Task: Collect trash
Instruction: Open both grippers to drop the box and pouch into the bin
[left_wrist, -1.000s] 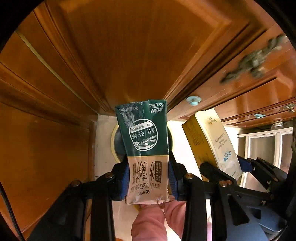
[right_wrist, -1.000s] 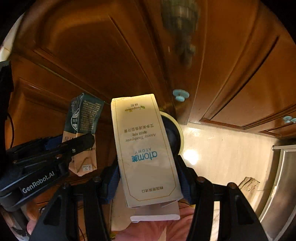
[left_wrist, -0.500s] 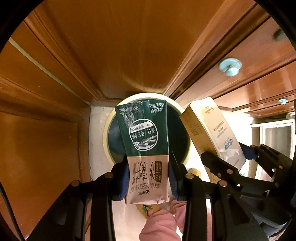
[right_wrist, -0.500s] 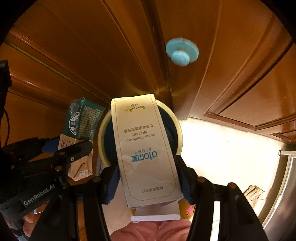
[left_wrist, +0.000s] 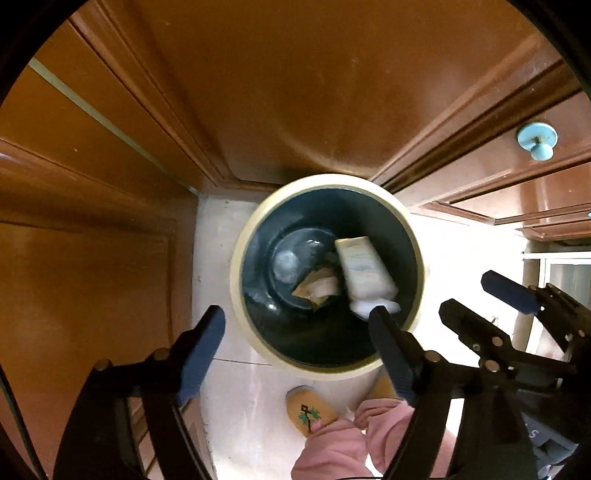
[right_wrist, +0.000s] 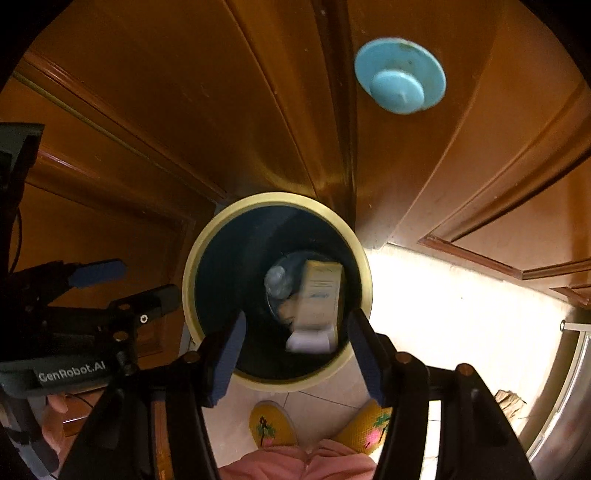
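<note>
Both tools hang above a round trash bin (left_wrist: 236, 280) with a cream rim and dark inside, which stands on the pale floor (right_wrist: 461, 310) against brown wooden cabinet doors (left_wrist: 295, 92). The left tool (left_wrist: 297, 341) and the right tool (right_wrist: 297, 352) are both released, fingers spread wide with nothing between them. Inside the bin lie the cream toothpaste box (left_wrist: 364, 271), blurred in the right wrist view, and beside it, toward the bin's middle, a crumpled tan carton (left_wrist: 317, 288); yellow embroidered slippers (right_wrist: 273, 424) show below the rim.
</note>
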